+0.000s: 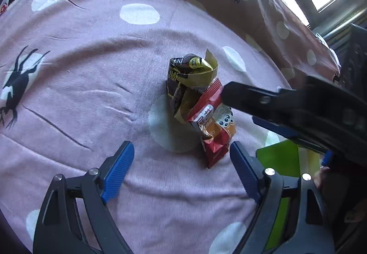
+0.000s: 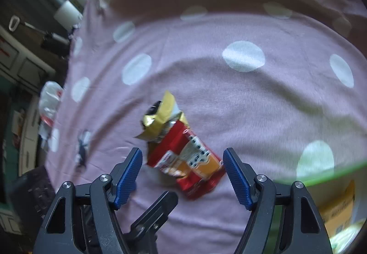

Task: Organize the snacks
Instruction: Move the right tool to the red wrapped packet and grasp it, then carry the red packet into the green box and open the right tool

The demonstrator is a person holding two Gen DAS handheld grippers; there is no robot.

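Pink cloth (image 1: 91, 98) with white dots and little black deer covers the soft surface, and two snack packs lie on it, touching each other. One is a red and orange snack pack (image 1: 213, 130), and a gold and black snack pack (image 1: 190, 75) leans against its far end. A green bin (image 2: 321, 173) sits just beside them, with a yellow pack (image 2: 339, 210) already inside, so the sorting looks only partly done. The job right now seems to be picking up the red pack. The right gripper (image 2: 183, 176) hangs over it with its blue fingers (image 2: 236, 176) spread on both sides, not pressing it, holding nothing. The left gripper (image 1: 181, 171) is wide open too, empty, near the same pack. Next, I think one gripper must go lower and squeeze the red pack alone. The writing on both packs is too crumpled and blurry to read.
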